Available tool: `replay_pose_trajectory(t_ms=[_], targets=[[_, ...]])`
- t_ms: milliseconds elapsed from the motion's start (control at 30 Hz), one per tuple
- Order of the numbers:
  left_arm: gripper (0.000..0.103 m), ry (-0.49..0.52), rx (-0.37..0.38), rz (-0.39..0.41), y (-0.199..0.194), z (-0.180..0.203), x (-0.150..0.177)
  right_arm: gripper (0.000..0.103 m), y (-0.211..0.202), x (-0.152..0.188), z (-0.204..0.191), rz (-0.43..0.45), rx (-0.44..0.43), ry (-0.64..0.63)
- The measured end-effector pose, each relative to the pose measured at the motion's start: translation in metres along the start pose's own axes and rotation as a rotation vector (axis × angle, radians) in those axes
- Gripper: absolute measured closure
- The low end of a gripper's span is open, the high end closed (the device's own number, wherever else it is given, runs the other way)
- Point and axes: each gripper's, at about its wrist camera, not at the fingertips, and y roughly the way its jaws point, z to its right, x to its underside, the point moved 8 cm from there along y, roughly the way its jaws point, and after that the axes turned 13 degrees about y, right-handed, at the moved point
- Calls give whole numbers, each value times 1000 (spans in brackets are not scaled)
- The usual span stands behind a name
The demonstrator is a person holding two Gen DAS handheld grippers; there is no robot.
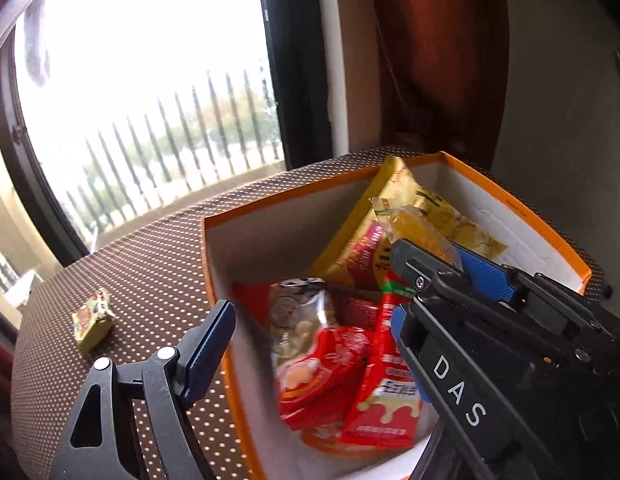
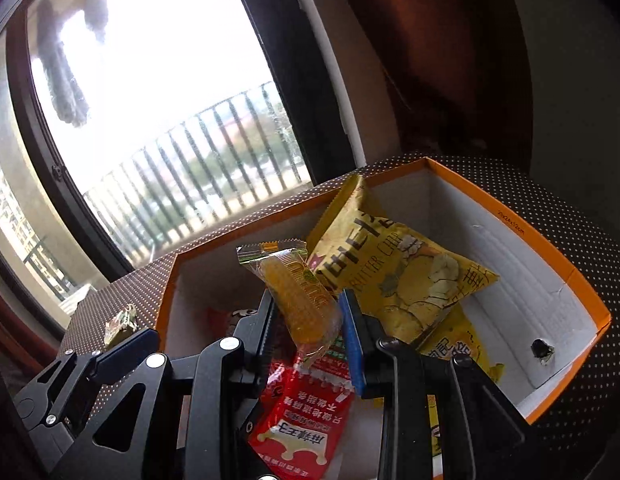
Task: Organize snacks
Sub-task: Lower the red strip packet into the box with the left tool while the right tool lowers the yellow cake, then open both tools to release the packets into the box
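An orange-rimmed box (image 1: 310, 196) (image 2: 510, 216) with white walls stands on the dotted table. Inside lie a yellow butter-chip bag (image 2: 402, 272) (image 1: 390, 200) and several red snack packets (image 1: 382, 400) (image 2: 305, 420). My right gripper (image 2: 307, 316) (image 1: 442, 256) is shut on an orange-yellow snack in a clear wrapper (image 2: 301, 296) (image 1: 422, 232), held over the box. My left gripper (image 1: 310, 320) hangs open over the box's near left corner. Its pads touch nothing, and the red packets lie blurred below and between them.
A small yellow-green packet (image 1: 91, 320) (image 2: 119, 326) lies alone on the brown dotted tablecloth (image 1: 149, 260), left of the box. A large window with a railing is behind the table. The box's right wall has a small dark hole (image 2: 542, 350).
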Motion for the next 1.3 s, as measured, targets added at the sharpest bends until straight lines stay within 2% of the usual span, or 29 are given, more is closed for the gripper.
replay_pose_trajectory(t_ms=[167, 367, 567, 667, 733, 800, 900, 1067, 1167, 1300], targets=[[21, -32, -6, -30, -2, 4, 7, 69, 12, 9, -15, -38, -14, -12], [21, -59, 0, -68, -2, 7, 22, 68, 22, 19, -20, -72, 8, -18], [21, -49, 10, -59, -8, 13, 28, 60, 20, 22, -16, -79, 40, -12], [21, -54, 7, -61, -12, 18, 28, 59, 15, 22, -13, -72, 51, -11], [21, -53, 13, -60, -14, 23, 27, 53, 10, 21, -9, -65, 61, -5], [21, -49, 20, -56, -16, 28, 26, 42, 7, 21, -5, -56, 72, 5], [19, -46, 9, -52, -18, 32, 27, 35, 2, 21, 1, -43, 95, 13], [18, -50, 0, -39, -26, 37, 27, 33, -6, 21, 5, -28, 116, 8], [18, -48, -5, -16, -35, 38, 26, 22, -14, 21, 3, -15, 110, 5], [18, -48, -8, 3, -46, 38, 26, 20, -25, 20, 0, 10, 102, -3]])
